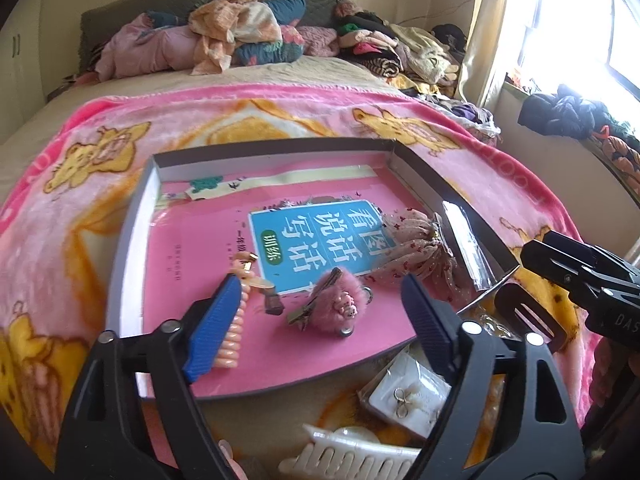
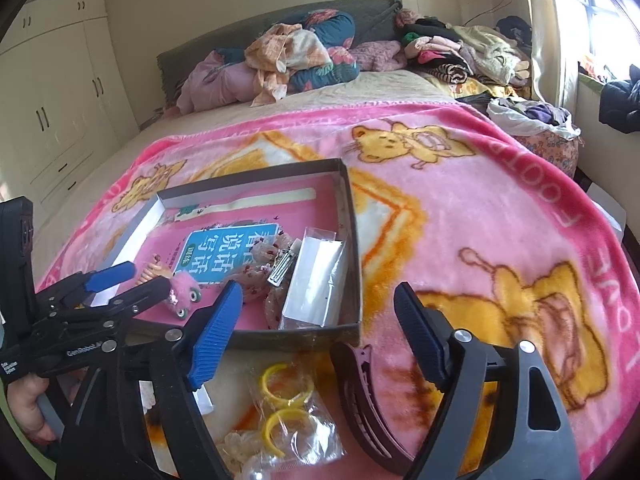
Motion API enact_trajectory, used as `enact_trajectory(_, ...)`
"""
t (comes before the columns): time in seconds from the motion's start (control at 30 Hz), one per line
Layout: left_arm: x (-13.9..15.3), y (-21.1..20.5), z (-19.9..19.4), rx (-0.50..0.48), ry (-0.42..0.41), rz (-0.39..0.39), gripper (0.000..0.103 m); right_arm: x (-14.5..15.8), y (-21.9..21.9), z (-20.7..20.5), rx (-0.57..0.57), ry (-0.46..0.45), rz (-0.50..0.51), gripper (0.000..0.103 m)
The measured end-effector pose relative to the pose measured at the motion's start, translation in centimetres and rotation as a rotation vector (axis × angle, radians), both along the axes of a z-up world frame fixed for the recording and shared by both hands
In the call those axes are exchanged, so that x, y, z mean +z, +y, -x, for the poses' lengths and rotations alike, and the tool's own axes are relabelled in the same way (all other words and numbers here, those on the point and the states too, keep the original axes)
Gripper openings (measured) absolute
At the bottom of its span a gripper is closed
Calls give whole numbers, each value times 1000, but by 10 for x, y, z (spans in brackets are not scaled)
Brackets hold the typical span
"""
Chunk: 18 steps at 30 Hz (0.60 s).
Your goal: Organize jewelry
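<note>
Fingers [image 1: 218, 332] of the left gripper [image 1: 316, 324] stand wide apart, empty, a pink fuzzy hair clip [image 1: 332, 304] between them in the grey box [image 1: 132, 232]; right gripper [image 2: 320, 328] equally spread, holding nothing, above a dark claw clip [image 2: 360, 404] on the bed's pink blanket [image 2: 480, 200].

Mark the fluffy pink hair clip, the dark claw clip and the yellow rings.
fluffy pink hair clip [image 1: 334, 300], left wrist view, on its fur.
dark claw clip [image 2: 360, 400], right wrist view, its curved body.
yellow rings [image 2: 286, 390], right wrist view, upper ring's band.

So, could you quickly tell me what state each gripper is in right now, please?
Left gripper: open, holding nothing; the pink fluffy clip lies loose in the box.
Right gripper: open, holding nothing.
</note>
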<state>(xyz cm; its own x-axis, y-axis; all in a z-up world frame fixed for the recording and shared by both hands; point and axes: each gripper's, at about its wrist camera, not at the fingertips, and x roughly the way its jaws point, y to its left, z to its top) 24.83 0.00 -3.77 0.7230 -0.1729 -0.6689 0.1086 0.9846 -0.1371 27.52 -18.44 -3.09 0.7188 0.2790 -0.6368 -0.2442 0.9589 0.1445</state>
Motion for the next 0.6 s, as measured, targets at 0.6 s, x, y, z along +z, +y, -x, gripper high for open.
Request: enact_trajectory(0.6,34,14,42,49,-98,35,91,22,-17,45,-37,-60,-23,88)
